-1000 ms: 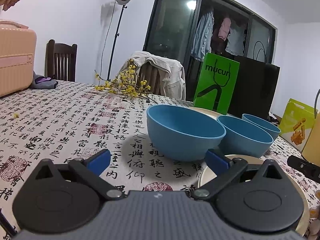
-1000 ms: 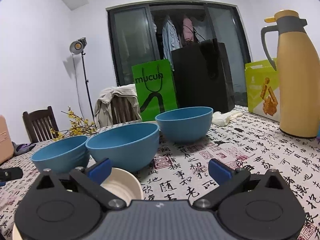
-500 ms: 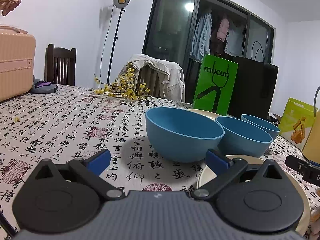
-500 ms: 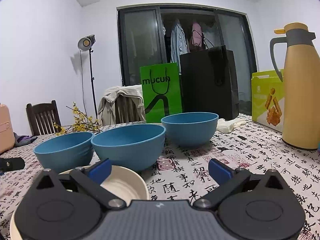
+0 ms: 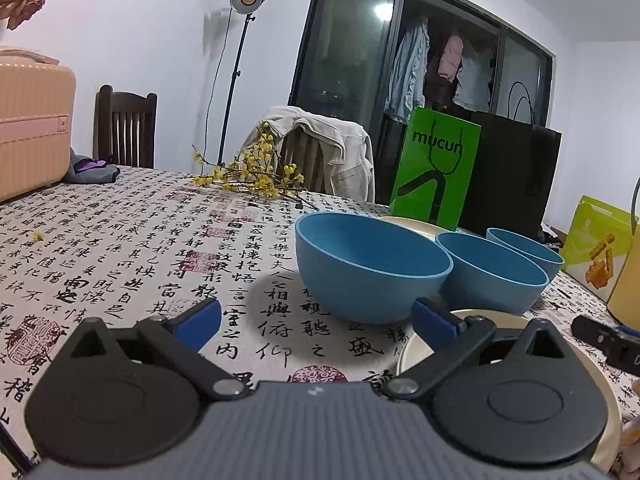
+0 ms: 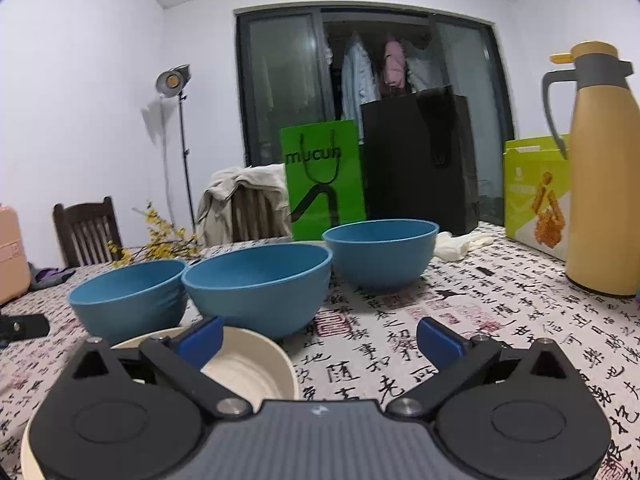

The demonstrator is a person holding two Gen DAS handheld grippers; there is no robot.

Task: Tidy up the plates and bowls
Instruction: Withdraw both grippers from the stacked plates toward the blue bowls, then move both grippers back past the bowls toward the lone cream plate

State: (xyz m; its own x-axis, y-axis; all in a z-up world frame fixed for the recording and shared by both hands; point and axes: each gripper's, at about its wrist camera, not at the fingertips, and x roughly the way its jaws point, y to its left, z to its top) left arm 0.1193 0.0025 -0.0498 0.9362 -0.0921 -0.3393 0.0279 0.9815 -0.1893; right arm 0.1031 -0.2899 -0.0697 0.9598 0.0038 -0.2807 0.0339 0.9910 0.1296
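Three blue bowls stand in a row on the table with the calligraphy cloth. In the left wrist view the nearest blue bowl (image 5: 368, 268) is just ahead of my open left gripper (image 5: 316, 322), with the middle bowl (image 5: 494, 276) and far bowl (image 5: 524, 252) behind to the right. A cream plate (image 5: 504, 320) lies under the left gripper's right finger; another cream plate (image 5: 408, 224) shows behind the bowls. In the right wrist view the three bowls (image 6: 128, 298) (image 6: 258, 288) (image 6: 380, 254) stand ahead. My right gripper (image 6: 320, 338) is open over a small cream bowl (image 6: 248, 368) on a cream plate.
A yellow thermos jug (image 6: 604, 184) stands at the right, with a yellow-green snack box (image 6: 536, 196), a green bag (image 6: 324, 184) and a black bag (image 6: 420, 160) at the back. Yellow flower twigs (image 5: 256, 176), a pink suitcase (image 5: 32, 128) and chairs lie left and behind.
Both grippers have tilted up and crept slightly forward; the bowls sit a little lower in both views. Nothing was gripped or moved.
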